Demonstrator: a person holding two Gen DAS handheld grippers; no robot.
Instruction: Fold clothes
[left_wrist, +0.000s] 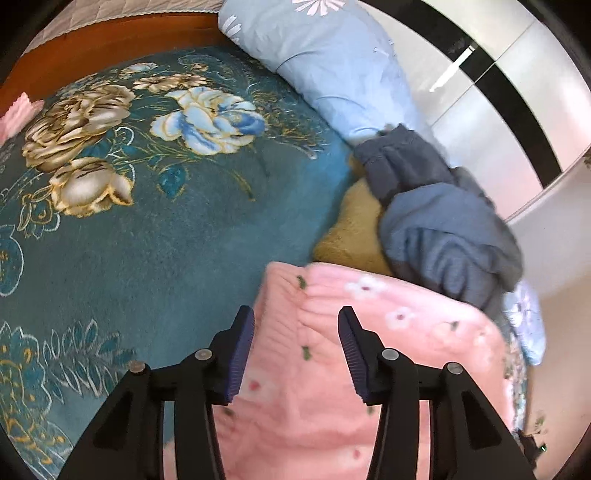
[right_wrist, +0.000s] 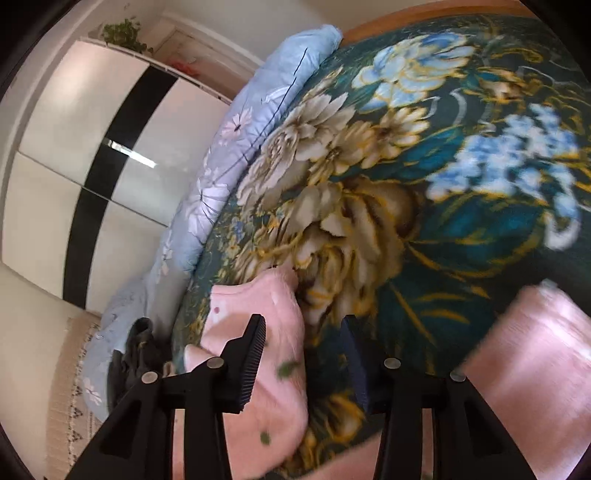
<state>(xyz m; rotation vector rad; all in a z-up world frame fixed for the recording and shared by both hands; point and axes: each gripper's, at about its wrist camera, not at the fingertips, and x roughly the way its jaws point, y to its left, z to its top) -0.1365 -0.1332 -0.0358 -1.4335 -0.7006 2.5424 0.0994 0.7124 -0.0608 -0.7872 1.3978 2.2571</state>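
Note:
A pink fleece garment with small flowers lies on the teal floral blanket, under my left gripper, which is open with nothing between its fingers. A crumpled blue garment lies beyond it on a tan cloth. In the right wrist view my right gripper is open above the pink garment's edge and the blanket. More pink fabric lies at the right, blurred.
A light blue floral quilt runs along the bed's far side; it also shows in the right wrist view. A white and black wardrobe stands beyond. The wooden bed frame shows at top. A dark cloth lies by the bed edge.

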